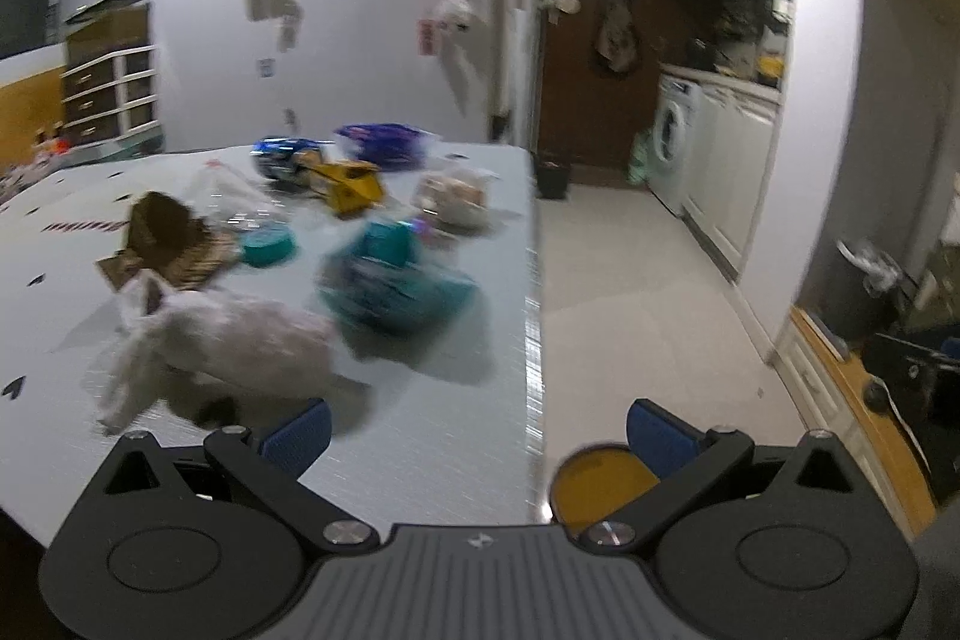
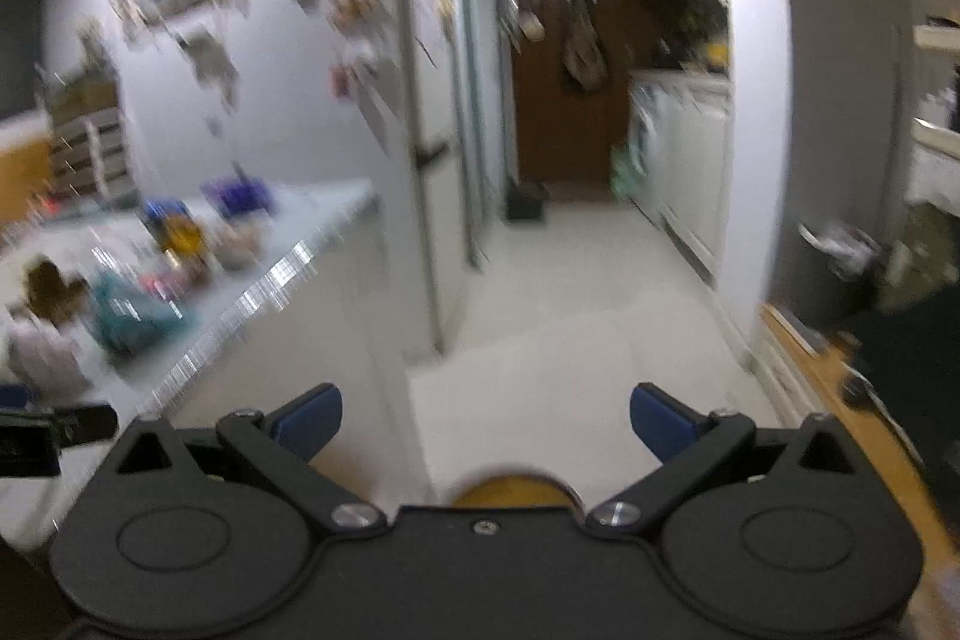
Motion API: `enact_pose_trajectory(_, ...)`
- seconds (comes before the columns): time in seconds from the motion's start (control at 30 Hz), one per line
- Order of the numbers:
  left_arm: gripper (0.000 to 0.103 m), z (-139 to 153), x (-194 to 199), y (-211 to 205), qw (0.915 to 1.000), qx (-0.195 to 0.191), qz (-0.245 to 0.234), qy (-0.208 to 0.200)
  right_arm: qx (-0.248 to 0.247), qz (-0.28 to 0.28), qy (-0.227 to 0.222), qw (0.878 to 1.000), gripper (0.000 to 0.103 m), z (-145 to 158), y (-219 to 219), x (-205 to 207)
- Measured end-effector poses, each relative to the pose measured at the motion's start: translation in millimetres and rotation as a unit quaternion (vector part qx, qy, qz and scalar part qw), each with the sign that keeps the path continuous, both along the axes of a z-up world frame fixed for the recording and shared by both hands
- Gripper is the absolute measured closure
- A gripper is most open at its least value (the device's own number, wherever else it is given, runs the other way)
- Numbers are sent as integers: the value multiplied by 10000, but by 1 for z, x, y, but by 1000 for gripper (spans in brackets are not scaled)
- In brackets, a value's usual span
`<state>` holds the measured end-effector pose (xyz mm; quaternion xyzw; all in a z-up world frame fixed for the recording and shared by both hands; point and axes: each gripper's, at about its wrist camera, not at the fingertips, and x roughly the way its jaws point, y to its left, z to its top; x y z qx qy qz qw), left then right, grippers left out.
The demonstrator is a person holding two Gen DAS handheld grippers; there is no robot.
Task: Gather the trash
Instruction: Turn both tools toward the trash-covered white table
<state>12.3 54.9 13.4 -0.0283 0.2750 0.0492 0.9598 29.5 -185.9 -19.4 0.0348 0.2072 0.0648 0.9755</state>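
The left tool, spread wide and empty, hangs over the table edge near scattered trash.

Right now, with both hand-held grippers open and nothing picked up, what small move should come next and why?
Probably ease the left hand-held gripper forward and left toward the crumpled white bag, the nearest trash on the table. Its jaws are wide open and empty, and the bag lies just ahead. The right hand-held gripper, also open, points at the floor beyond the table edge.

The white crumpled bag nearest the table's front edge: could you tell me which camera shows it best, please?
The left wrist view: the white crumpled bag lies close, whole, just beyond the open left gripper. The right wrist view shows it only as a pale blur at the frame's left edge.
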Motion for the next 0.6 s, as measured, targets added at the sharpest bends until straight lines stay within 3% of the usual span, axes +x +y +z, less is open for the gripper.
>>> enact_pose_trajectory(0.17,0,6,7,36,9987,-216,460,-91,142,762,-433,9961,0,14,26,29)
enact_pose_trajectory(0.27,0,7,11,56,9971,-396,639,-75,209,1357,-841,9870,0,21,47,47)
enact_pose_trajectory(0.4,0,6,17,79,9947,-739,714,70,69,1845,-1035,9773,0,26,78,72)
enact_pose_trajectory(0.5,0,3,19,92,9926,-887,789,241,-81,2372,-1272,9631,0,28,102,87)
enact_pose_trajectory(0.6,0,-2,23,106,9884,-1199,803,467,-417,3238,-1310,9361,0,25,126,101)
